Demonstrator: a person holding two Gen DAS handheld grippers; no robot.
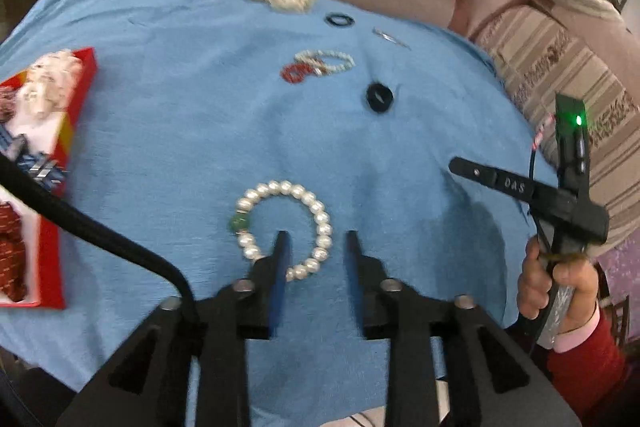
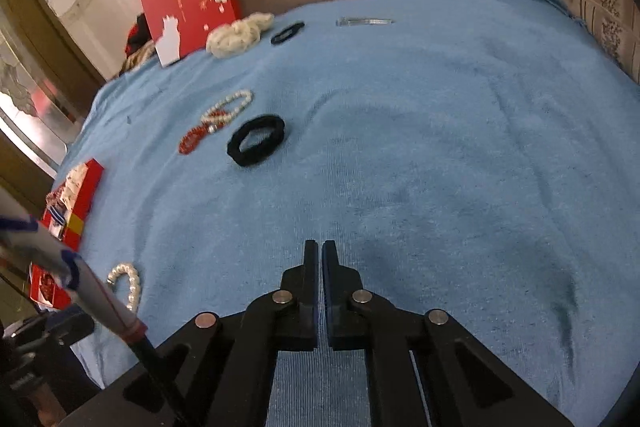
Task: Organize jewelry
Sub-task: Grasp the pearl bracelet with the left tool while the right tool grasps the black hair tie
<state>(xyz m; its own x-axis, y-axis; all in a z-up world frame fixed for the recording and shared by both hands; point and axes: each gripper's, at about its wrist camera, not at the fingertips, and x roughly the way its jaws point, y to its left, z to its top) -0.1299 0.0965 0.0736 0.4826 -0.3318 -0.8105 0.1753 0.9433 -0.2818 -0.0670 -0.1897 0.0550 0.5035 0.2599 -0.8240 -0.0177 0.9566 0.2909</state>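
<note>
Fingers of the left gripper (image 1: 316,239) stand spread above a white pearl bracelet with a green bead (image 1: 285,229) on the blue cloth (image 1: 180,131). At three o'clock, a hand (image 1: 556,287) grips the right gripper (image 2: 322,247), pressed together, empty, lettered "DAS". At twelve o'clock lies a black hair tie (image 1: 379,98).

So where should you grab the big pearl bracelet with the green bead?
Probably from above, pinching across one side of the ring. The pearl bracelet lies flat on the blue cloth, so its string of beads is the only thing to squeeze. The open left gripper already straddles the right arc, away from the green bead.
</note>
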